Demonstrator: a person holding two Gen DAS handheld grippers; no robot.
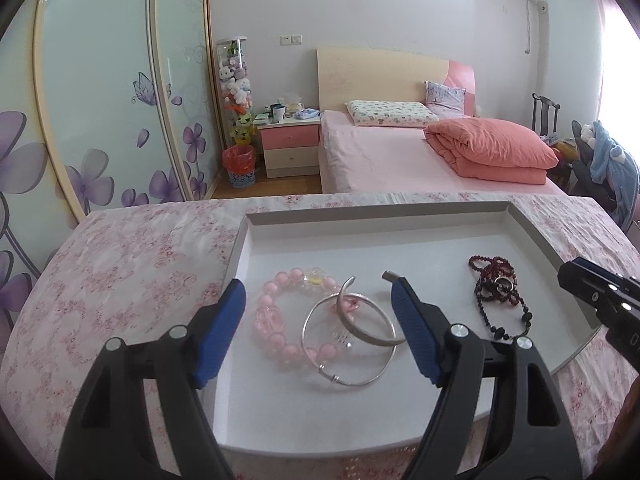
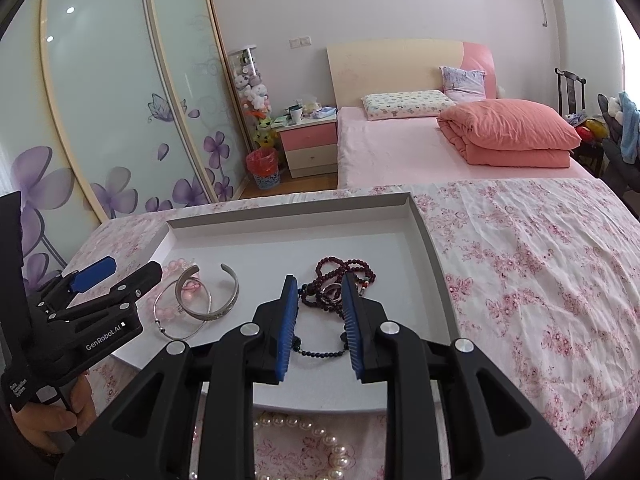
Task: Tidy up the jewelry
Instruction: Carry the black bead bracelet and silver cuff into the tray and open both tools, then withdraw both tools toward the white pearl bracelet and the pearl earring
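On my far left the flowered cloth point(image 1: 120, 264) covers the desk, and the white tray point(image 1: 256, 240) sits on it. My left tongs point(image 1: 318, 292) stand wide and empty above the tray, their blue pads either side of a small heap: a pink bead bracelet point(image 1: 276, 320), a thin silver bangle point(image 1: 352, 376) lying across it, and an open silver cuff point(image 1: 360, 328) propped over both. Those three touch and overlap, so none is free to lift alone. Further right, apart from the heap, the dark red bead necklace point(image 2: 340, 276) lies bunched in the tray. My right tongs point(image 2: 320, 292) hang over it at a narrow gap; the pads do not press on the beads. Nearest me, outside the tray's front rim, a pearl string point(image 2: 316, 436) lies on the cloth.
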